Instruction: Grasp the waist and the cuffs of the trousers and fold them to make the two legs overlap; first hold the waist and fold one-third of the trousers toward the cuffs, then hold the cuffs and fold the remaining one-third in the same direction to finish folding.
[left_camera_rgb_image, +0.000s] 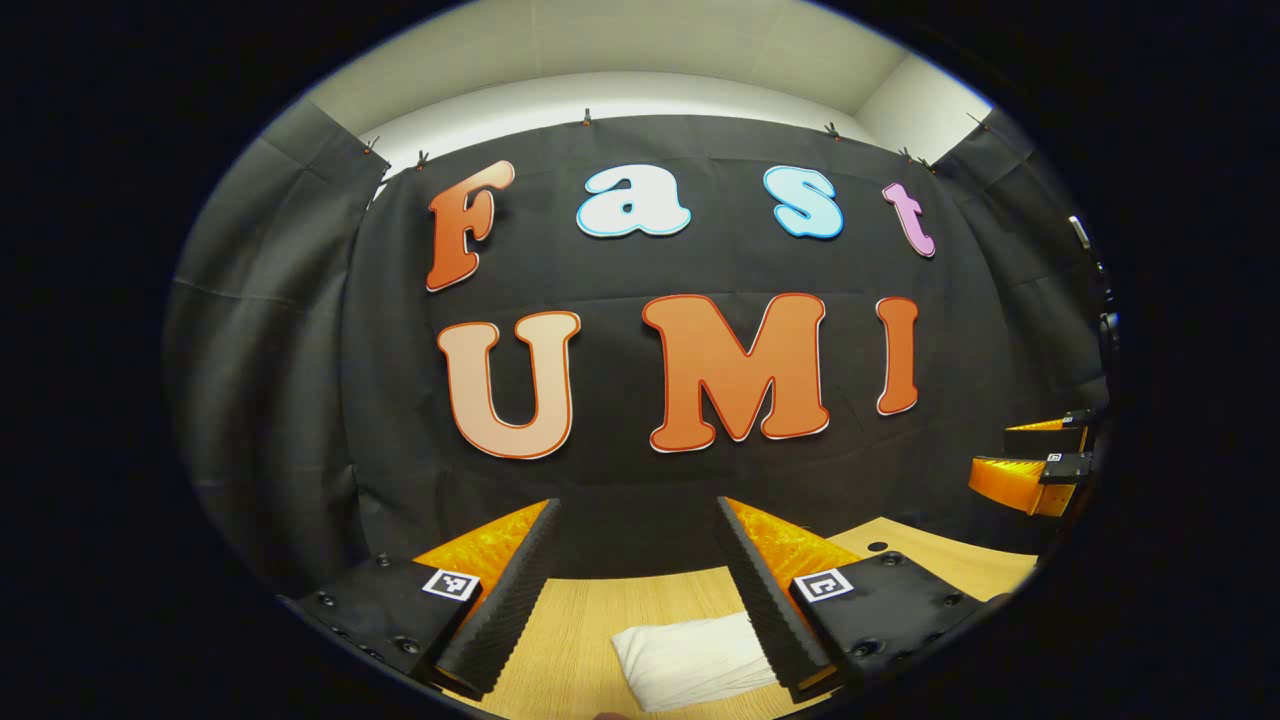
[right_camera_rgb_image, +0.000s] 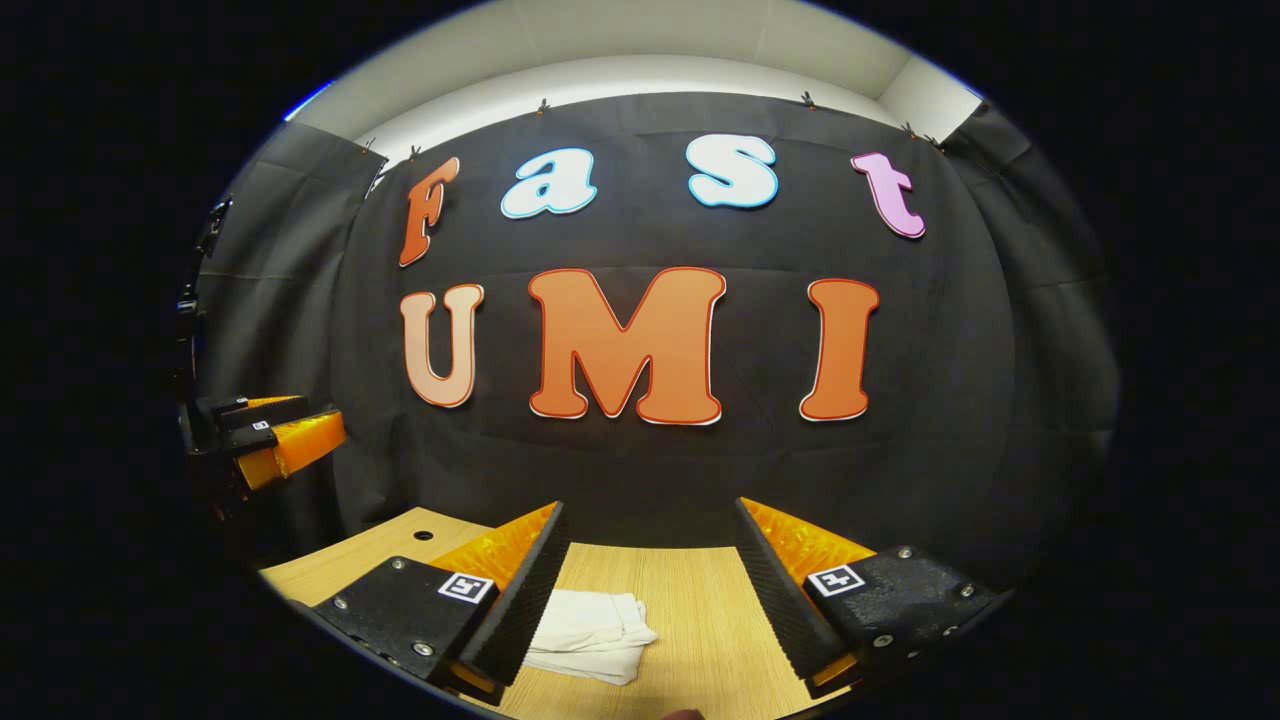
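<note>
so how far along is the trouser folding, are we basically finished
Looks essentially done. The white trousers lie as a small folded bundle on the wooden table, so both folds appear made. Nothing is in hand: the left gripper and right gripper hover above the table with jaws spread wide, holding nothing. Nothing obvious is left, though I can't check the bundle's neatness.

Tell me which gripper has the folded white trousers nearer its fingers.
The left gripper: the folded white trousers lie between its open fingers. From the right gripper, they sit off beside one finger.
</note>
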